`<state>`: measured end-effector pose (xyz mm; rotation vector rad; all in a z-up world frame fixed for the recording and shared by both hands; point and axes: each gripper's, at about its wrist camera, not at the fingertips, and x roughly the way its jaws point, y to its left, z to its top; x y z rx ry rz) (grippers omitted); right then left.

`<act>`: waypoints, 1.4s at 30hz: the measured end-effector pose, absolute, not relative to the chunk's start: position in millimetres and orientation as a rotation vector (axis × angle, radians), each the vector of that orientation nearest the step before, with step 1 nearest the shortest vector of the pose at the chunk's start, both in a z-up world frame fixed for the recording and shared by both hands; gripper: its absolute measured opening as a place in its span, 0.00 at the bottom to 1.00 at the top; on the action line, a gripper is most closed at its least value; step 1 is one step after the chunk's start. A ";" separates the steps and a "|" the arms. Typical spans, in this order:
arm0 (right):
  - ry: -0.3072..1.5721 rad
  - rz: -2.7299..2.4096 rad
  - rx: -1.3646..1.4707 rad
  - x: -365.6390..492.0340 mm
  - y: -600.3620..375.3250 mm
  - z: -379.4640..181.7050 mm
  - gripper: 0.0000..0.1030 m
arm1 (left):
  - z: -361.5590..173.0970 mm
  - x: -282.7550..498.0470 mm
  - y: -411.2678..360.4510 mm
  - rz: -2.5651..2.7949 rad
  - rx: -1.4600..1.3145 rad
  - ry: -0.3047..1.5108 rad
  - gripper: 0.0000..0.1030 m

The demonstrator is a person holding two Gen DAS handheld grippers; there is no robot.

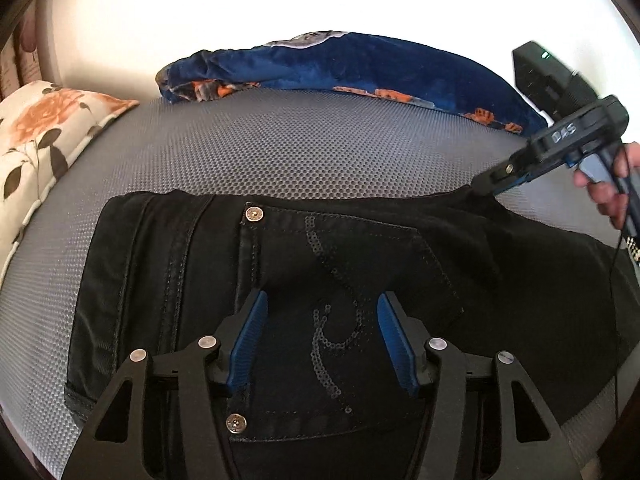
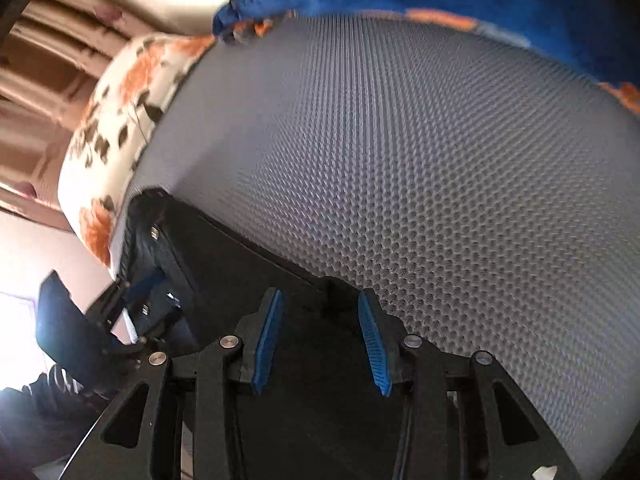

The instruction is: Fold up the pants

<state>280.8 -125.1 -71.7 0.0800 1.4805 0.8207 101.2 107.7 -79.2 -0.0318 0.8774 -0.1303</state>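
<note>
Black jeans lie folded on the grey honeycomb mat, back pocket with a sequin swirl facing up. My left gripper is open and hovers just above the pocket, holding nothing. My right gripper shows at the far right edge of the jeans, low on the cloth. In the right wrist view the right gripper is open, its blue pads apart over the edge of the jeans. The left gripper shows there at the left, blurred.
A blue and orange blanket lies bunched along the far side of the mat. A floral pillow lies at the left edge. A white wall is behind. The person's hand holds the right gripper's handle.
</note>
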 end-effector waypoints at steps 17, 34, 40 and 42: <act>1.371 0.790 0.089 285.5 -114.2 -81.4 0.15 | -82.4 98.5 106.5 -0.133 0.003 0.871 0.57; 1.206 0.188 -0.019 175.9 -245.2 -37.0 0.34 | -66.8 191.6 -29.4 -0.427 0.027 0.958 0.57; 1.199 0.042 -0.112 164.0 -275.5 -63.1 0.33 | -88.8 203.6 -32.6 -0.351 0.093 0.974 0.57; 1.195 0.032 -0.024 161.6 -301.4 -66.7 0.45 | -89.2 201.4 -27.4 -0.337 0.097 0.978 0.57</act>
